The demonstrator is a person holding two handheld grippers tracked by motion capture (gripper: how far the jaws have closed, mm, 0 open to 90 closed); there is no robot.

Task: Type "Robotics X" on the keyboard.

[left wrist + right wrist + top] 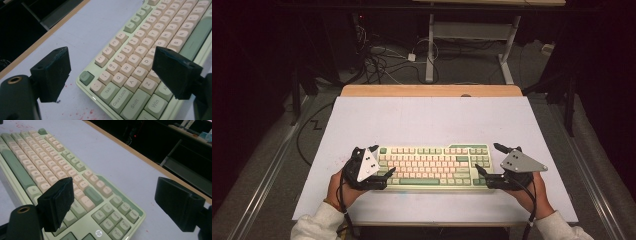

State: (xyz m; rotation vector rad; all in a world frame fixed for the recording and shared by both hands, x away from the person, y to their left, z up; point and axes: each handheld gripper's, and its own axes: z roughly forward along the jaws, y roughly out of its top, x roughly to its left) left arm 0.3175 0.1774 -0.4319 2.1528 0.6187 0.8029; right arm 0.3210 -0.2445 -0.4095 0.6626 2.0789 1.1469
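Observation:
A pale green keyboard (pixel 434 166) with cream and green keys lies near the front of the white mat (pixel 427 120). My left gripper (pixel 383 159) is open at the keyboard's left end. In the left gripper view, that gripper (pixel 113 72) has one jaw over the mat beside the Esc key and the other above the letter keys (pixel 135 62). My right gripper (pixel 486 156) stands open at the right end. In the right gripper view, this gripper (pixel 118 203) has its left jaw over the keys (pixel 75 182) and its right jaw past the keyboard's edge. Neither holds anything.
The mat covers a wooden table whose far edge (pixel 432 90) shows bare. Red specks (pixel 82 113) dot the mat near the keyboard's left corner. Beyond the table are floor cables (pixel 382 57) and another desk's white legs (pixel 430 50). The mat behind the keyboard is bare.

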